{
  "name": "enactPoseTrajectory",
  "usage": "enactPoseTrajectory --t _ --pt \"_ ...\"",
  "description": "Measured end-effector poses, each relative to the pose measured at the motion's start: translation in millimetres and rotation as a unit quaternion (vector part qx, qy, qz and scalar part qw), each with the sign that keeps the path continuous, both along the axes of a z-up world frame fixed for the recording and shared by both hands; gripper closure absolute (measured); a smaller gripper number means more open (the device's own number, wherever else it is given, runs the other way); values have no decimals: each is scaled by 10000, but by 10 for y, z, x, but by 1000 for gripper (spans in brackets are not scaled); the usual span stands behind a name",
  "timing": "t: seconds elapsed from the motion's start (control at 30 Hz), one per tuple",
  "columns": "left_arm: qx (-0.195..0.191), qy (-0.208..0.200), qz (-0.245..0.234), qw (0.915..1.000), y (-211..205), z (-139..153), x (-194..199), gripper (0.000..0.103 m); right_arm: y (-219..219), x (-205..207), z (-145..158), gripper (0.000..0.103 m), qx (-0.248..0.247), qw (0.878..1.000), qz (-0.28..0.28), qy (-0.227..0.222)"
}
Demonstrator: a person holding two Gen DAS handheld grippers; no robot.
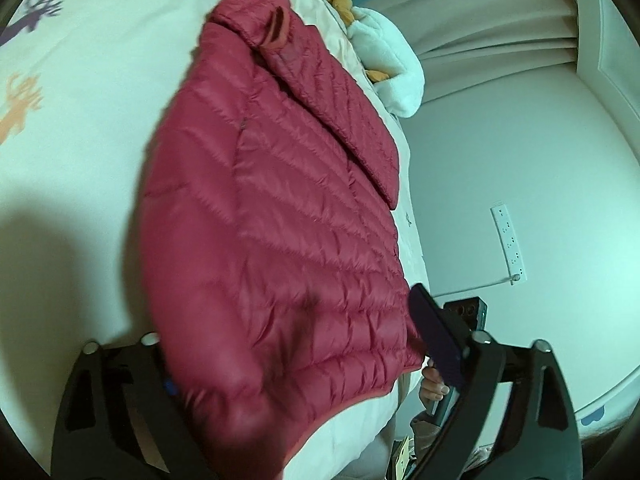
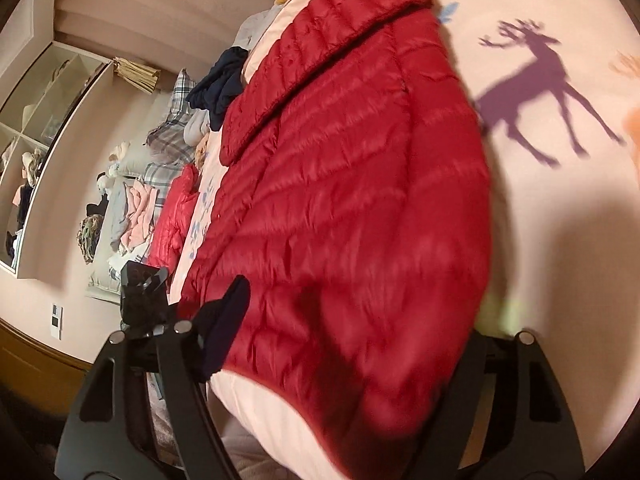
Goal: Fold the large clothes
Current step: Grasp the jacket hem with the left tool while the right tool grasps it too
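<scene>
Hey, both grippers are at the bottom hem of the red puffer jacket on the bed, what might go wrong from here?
1. The red puffer jacket looks slick and puffy; the left gripper or right gripper may pinch only the top layer or slip off.
2. The folded-in sleeve lies loose on top and could slide open if the hem is lifted.
3. The jacket sits near the bed edge; it could slide off.

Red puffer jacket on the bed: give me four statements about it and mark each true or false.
1. The jacket lies on a bedspread printed with deer. True.
2. One sleeve is folded across the jacket's body. True.
3. The jacket is blue. False: it is red.
4. The right tongs are clamped shut, away from the jacket. False: their jaws stand wide, with the jacket's hem between them.
</scene>
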State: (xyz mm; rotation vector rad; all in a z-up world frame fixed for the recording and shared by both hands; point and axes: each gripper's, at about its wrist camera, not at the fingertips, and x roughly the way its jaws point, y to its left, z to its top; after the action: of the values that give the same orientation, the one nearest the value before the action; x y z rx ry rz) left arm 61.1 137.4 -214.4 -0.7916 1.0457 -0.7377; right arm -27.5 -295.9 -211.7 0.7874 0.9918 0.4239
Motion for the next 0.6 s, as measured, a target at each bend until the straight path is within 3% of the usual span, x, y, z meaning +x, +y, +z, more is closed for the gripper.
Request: enactPoseTrajectory --t 0.1,0.2,0.27,0.33,0.4,0.43,0.47,0.6 --pt "1 6 -27 10000 23 -15 -78 21 -13 -113 -9 31 -16 10000 -83 -29" --pt "196 13 -66 9998 -8 -51 -85 32 -2 -109 -33 42 -97 9998 -179 -73" --pt "287 129 -83 9995 -32 -94 -56 50 10 -84 -52 55 -102 9996 -250 -54" --pt "393 186 -73 9990 -76 -114 -31 59 34 -76 -44 63 -171 9994 -272 -84" --pt "476 172 -14 9987 -98 -108 -32 67 90 -75 -9 79 -333 9989 -277 -174" --pt "466 136 44 9988 -92 -88 -38 75 119 -83 16 84 -440 9982 -305 -255" --pt "404 109 106 9991 -73 -66 -51 85 137 -98 69 86 -511 9975 -326 -372" --pt "259 -253 255 9990 7 154 -117 91 180 -136 244 89 -725 9941 -402 -702"
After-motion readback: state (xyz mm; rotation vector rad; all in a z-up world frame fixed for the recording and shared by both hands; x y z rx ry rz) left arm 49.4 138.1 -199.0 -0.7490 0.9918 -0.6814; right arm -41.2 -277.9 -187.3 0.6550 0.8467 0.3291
